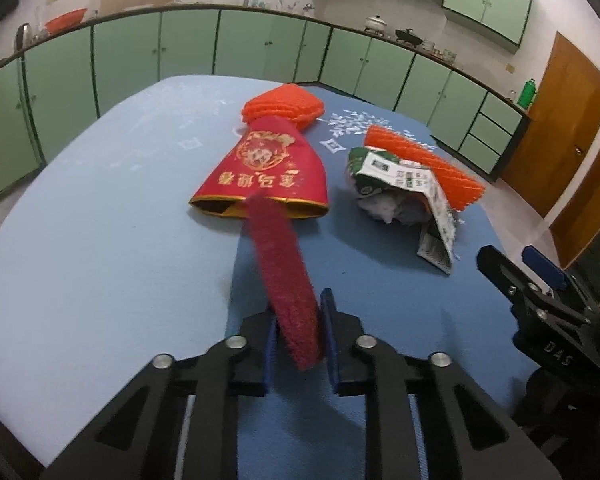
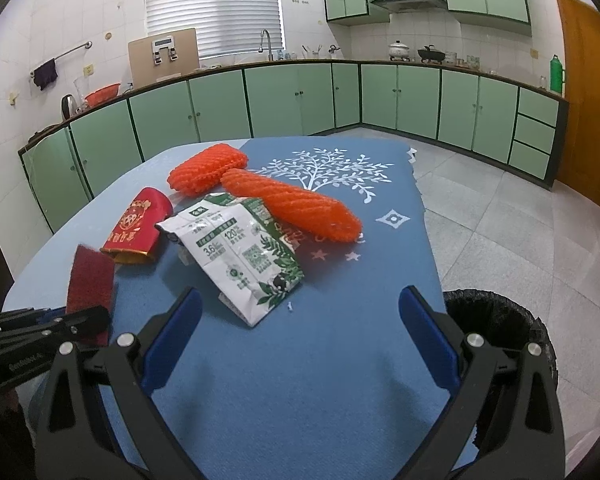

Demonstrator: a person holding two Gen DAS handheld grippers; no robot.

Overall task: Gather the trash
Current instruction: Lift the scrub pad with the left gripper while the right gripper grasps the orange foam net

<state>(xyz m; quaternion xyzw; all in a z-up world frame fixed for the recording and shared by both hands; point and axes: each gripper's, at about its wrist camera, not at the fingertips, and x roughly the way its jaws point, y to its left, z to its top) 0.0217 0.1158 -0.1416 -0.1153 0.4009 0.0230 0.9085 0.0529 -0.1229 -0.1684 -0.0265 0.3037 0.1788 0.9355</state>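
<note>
Even indoor light, fairly bright. Window blind (image 2: 213, 6) glows white. Soft shadows fall on the table (image 2: 300, 360) beneath each tool. Strong fisheye bending and dark corners. Red strip (image 1: 288, 280) slightly blurred.

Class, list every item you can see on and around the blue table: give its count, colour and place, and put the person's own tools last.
Scrubbing strip: one, dark red, held in the left claw.
Pouch: one, red with gold print, table centre-left, open end toward the camera.
Foam nets: two, orange, at the far side of the table.
Milk carton: one, white and green, flattened, table centre, overlapping the long net.
Tablecloth: one, blue with a white tree print.
Bin: one, black liner, on the floor right of the table.
Left claw: one, black with blue pads, shut on the strip.
Right claw: one, open, empty.
</note>
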